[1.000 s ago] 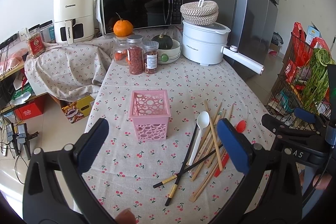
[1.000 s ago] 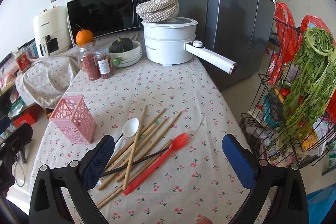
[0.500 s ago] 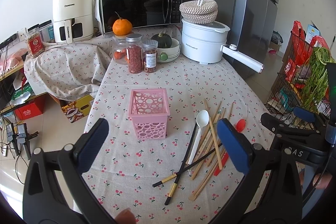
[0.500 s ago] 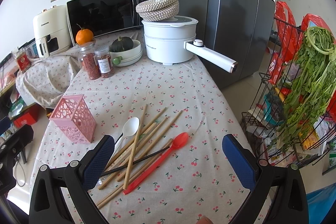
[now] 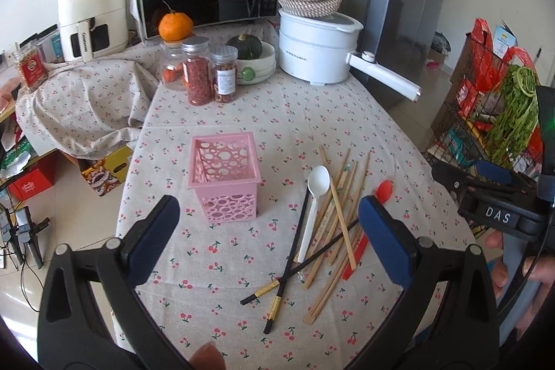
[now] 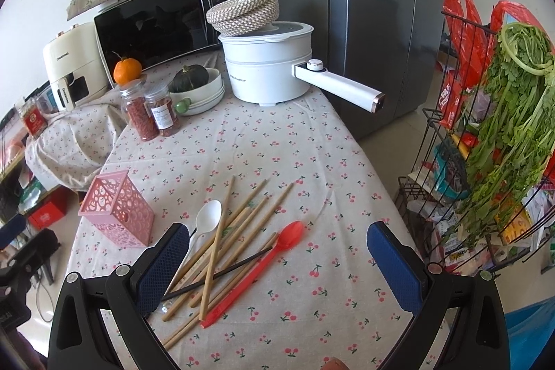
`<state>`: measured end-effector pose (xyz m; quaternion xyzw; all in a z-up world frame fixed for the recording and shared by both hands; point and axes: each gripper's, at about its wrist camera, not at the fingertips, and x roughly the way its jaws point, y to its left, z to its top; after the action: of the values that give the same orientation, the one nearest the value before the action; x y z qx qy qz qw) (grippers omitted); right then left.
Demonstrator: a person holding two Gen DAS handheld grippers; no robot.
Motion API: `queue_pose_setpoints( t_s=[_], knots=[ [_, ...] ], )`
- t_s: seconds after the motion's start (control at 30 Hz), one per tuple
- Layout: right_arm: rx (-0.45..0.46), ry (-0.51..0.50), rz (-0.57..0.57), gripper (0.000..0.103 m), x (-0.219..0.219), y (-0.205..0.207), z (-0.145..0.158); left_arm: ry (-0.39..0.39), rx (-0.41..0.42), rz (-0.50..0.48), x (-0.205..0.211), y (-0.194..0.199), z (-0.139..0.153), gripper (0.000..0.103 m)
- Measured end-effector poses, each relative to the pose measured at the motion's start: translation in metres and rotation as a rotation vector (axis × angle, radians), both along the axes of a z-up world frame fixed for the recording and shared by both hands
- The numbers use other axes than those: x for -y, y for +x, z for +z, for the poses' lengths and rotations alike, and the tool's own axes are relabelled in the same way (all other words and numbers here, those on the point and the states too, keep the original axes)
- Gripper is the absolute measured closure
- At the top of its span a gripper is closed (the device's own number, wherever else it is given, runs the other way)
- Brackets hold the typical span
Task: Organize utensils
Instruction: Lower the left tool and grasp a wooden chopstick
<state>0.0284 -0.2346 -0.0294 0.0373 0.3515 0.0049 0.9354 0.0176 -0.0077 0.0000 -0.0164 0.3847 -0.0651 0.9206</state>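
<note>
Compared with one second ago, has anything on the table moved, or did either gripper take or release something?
Almost nothing changed. The left gripper has come slightly closer to the pink basket, still open and empty. The right gripper stays open above the utensil pile, holding nothing. The chopsticks, the white spoon and the red spoon lie as before.
</note>
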Motion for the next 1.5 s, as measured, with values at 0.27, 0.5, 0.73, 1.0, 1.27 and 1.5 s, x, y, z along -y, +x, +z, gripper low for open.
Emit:
queue_pose_setpoints(
  t_s=[0.27, 0.5, 0.73, 1.0, 1.27, 1.5],
  knots=[
    [-0.11, 0.128, 0.013, 0.0, 0.024, 0.021, -0.006, -0.055, -0.18, -0.065, 0.016, 0.034, -0.016, 0.001],
    [-0.198, 0.163, 0.013, 0.001, 0.042, 0.04, -0.023, -0.071, -0.343, -0.139, 0.045, 0.074, -0.052, 0.02],
    [-0.26, 0.235, 0.037, 0.019, 0.054, 0.054, -0.041, -0.102, -0.461, -0.182, 0.079, 0.112, -0.084, 0.062],
    [-0.287, 0.275, 0.026, 0.021, 0.065, 0.063, -0.049, -0.024, -0.541, -0.142, 0.098, 0.145, -0.112, 0.082],
    [-0.314, 0.299, 0.039, 0.021, 0.061, 0.072, -0.055, 0.011, -0.617, -0.122, 0.108, 0.156, -0.133, 0.086],
    [-0.325, 0.296, 0.018, 0.021, 0.064, 0.075, -0.061, -0.04, -0.542, -0.13, 0.099, 0.149, -0.112, 0.095]
  ],
)
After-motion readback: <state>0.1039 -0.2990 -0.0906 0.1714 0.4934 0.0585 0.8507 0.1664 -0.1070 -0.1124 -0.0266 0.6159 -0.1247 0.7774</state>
